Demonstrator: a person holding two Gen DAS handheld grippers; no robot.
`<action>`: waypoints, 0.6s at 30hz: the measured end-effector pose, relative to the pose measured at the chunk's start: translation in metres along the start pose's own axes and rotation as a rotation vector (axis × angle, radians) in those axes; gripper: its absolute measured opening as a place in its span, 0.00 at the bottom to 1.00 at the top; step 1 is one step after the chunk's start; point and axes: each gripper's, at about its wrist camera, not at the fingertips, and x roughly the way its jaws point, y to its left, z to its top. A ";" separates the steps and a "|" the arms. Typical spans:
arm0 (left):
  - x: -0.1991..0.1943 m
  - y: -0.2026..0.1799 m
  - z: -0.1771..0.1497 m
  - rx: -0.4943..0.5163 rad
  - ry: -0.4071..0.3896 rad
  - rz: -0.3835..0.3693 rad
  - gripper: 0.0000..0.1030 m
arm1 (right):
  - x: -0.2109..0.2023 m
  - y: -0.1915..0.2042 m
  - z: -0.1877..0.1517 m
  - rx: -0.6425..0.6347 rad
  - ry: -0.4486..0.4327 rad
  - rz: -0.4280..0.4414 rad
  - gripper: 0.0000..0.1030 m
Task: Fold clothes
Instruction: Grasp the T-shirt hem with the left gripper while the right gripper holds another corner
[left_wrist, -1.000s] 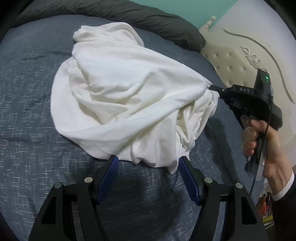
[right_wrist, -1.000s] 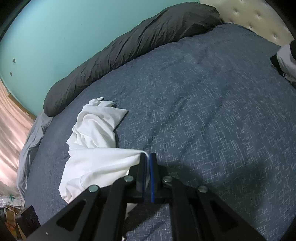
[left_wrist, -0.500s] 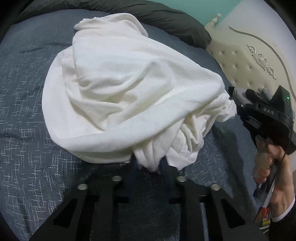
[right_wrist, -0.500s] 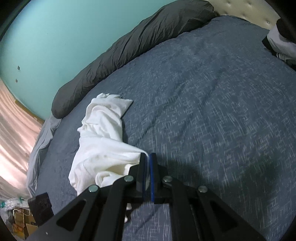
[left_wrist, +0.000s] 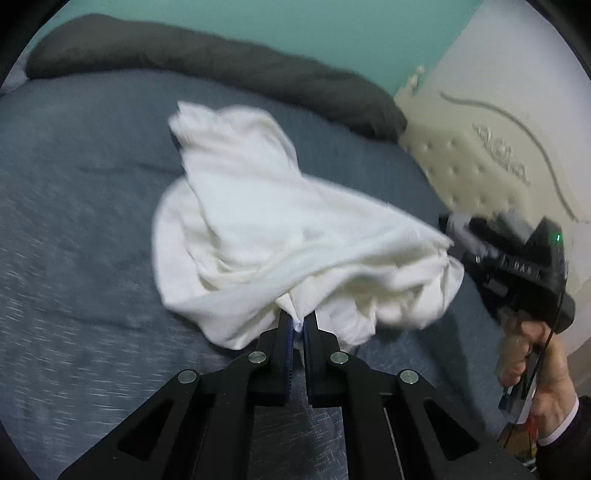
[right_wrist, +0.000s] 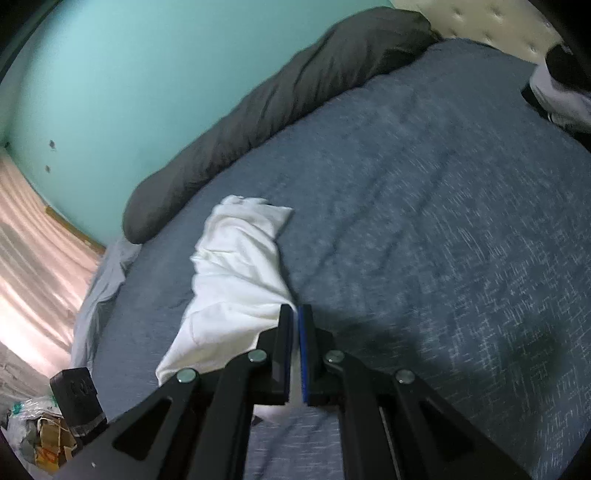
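White cloth, a crumpled shirt (left_wrist: 280, 236), is lying in the middle of the blue bed (left_wrist: 74, 229). The left claw (left_wrist: 299, 325) is clamped on the shirt's near fold at 6 o'clock. The right claw (right_wrist: 297, 314) is clamped on another edge at 3 o'clock in the left view, a hand (left_wrist: 535, 365) gripping its handle. A dark quilt (right_wrist: 280, 99) is lying along the bed's far edge at 12 o'clock.
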 end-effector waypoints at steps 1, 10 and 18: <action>-0.010 0.005 0.004 -0.018 -0.017 -0.005 0.05 | -0.005 0.008 0.002 -0.008 -0.004 0.009 0.03; -0.106 0.003 0.053 0.046 -0.131 0.043 0.04 | -0.057 0.093 0.017 -0.112 -0.061 0.103 0.03; -0.203 -0.019 0.107 0.110 -0.224 0.071 0.04 | -0.115 0.168 0.033 -0.199 -0.127 0.158 0.03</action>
